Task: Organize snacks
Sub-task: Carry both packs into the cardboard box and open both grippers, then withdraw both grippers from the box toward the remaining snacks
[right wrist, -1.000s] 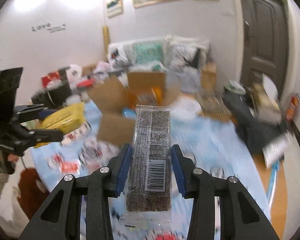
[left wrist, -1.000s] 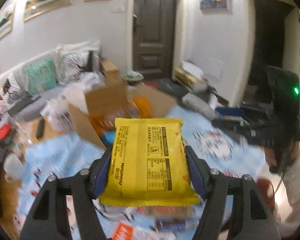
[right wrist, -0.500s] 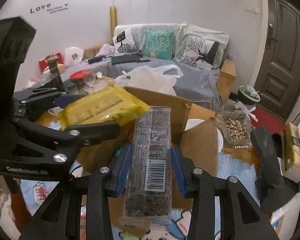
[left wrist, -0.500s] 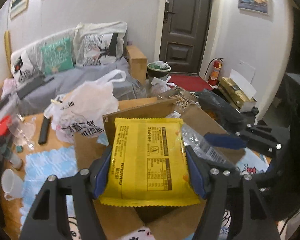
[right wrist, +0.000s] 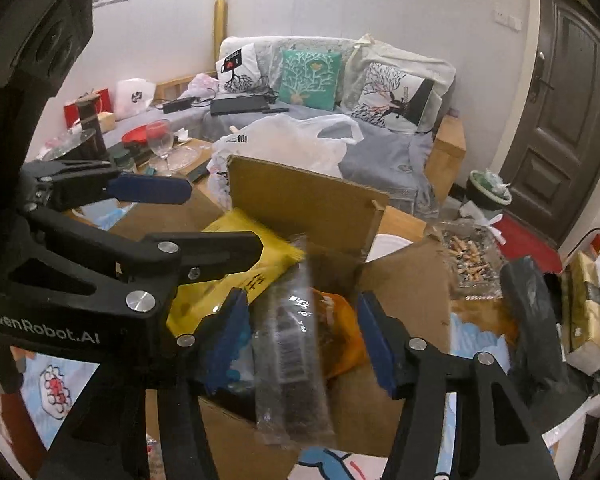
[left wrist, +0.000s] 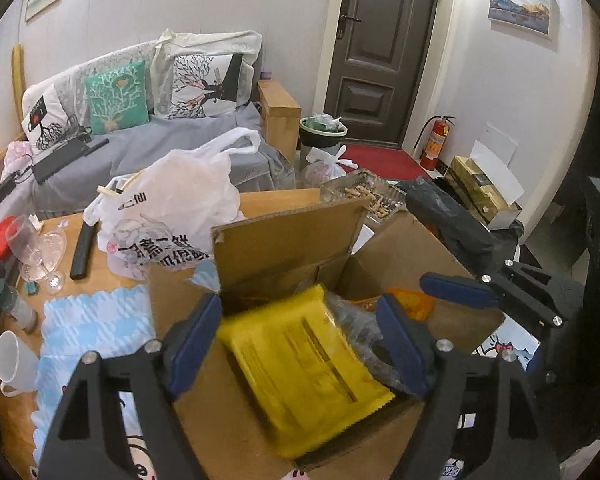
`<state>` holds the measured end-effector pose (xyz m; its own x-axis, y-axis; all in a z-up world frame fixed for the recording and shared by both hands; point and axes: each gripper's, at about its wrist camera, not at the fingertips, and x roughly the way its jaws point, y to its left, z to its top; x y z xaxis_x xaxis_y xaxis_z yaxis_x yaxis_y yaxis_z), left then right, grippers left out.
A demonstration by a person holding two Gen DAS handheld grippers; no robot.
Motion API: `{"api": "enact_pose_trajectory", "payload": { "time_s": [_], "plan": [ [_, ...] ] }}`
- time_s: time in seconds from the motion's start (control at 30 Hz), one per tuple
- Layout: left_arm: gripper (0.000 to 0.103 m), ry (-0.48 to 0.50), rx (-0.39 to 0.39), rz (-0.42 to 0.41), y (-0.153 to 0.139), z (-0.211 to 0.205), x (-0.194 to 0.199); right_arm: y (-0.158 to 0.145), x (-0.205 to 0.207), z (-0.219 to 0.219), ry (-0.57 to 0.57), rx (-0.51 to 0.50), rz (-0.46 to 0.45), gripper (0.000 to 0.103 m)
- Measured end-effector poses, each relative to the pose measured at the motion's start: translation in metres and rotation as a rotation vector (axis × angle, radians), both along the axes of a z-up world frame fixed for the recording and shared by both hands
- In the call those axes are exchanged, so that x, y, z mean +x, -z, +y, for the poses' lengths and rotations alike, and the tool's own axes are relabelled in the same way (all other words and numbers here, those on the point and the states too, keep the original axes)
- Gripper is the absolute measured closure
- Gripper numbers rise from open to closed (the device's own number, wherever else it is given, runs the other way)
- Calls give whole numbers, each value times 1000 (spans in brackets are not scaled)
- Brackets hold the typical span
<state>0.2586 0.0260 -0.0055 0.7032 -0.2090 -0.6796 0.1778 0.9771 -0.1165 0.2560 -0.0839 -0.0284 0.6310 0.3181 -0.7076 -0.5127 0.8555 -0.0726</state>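
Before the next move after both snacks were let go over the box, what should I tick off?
1. Left tongs open, jaws apart: ok.
2. Right tongs open: ok.
3. Yellow foil snack packet clear of the pads: ok, blurred, falling into the open brown cardboard box.
4. Clear-wrapped dark snack bar released: ok, blurred, over the box.
5. Both settled inside: cannot tell.
6. Tongs clear of each other: cannot tell; they are close above the box.

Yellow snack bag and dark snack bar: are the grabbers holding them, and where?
Neither is held. The left gripper has its jaws spread, clear of the yellow snack bag. The right gripper is open too; the dark snack bar is blurred over the cardboard box.
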Motion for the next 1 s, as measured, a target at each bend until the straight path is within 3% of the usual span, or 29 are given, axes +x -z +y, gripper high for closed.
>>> {"api": "enact_pose_trajectory", "payload": {
  "time_s": [0.27, 0.57, 0.73, 1.0],
  "plan": [
    [25, 19, 3, -42, -17, 4, -25, -10, -19, -15, -9, 41, -11, 50],
    [24, 96, -6, -103, -30, 7, -99, -20, -80, -42, -64, 107, -36, 50],
    [21, 107, -23, -88, 8, 16, -156, 0, -125, -66, -76, 137, 17, 50],
    [21, 85, -9, 34, 92, 22, -196, 92, -163, -94, -38, 106, 192, 50]
  ]
}}
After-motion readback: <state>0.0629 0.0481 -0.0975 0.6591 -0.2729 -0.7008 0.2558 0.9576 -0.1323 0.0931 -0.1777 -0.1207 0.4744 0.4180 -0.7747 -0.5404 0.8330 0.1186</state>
